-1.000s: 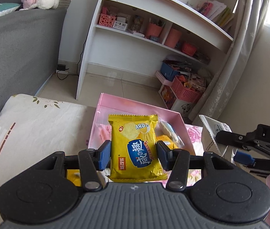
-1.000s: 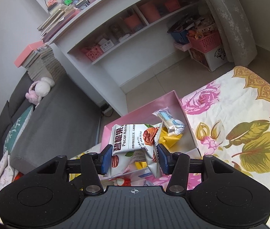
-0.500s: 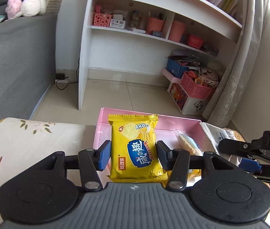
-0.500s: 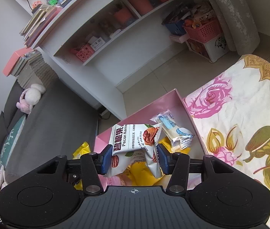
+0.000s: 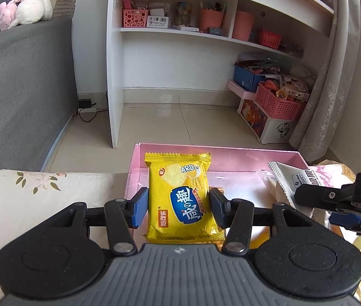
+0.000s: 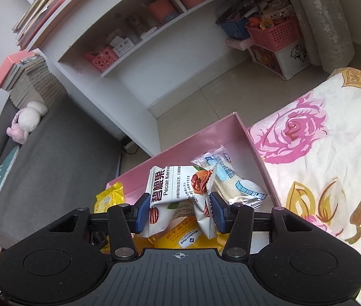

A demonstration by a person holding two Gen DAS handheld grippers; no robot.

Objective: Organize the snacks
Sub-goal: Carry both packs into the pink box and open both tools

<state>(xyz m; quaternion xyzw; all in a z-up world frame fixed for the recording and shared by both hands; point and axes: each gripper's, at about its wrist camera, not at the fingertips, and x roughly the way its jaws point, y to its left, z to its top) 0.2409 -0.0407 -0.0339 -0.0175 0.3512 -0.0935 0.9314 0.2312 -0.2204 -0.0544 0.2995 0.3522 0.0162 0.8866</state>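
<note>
My left gripper (image 5: 178, 207) is shut on a yellow cracker packet (image 5: 180, 193) and holds it upright over the near left end of the pink box (image 5: 216, 149). My right gripper (image 6: 179, 211) is shut on a white pecan kernel packet (image 6: 178, 191), held over the same pink box (image 6: 254, 142). In the box lie a clear-wrapped pastry (image 6: 231, 178) and yellow packets (image 6: 180, 237). The yellow cracker packet also shows at the left in the right wrist view (image 6: 110, 196). The right gripper and its white packet (image 5: 292, 181) show at the right in the left wrist view.
The box rests on a floral-covered surface (image 6: 320, 153) at its far edge; tiled floor (image 5: 175, 119) lies beyond. A white shelf unit (image 5: 175, 30) stands behind, a grey sofa (image 5: 20, 81) at the left, pink baskets (image 5: 280, 102) and a curtain at the right.
Both grippers have moved forward and lower over the pink box, still holding their packets. The two grippers have come closer together.
</note>
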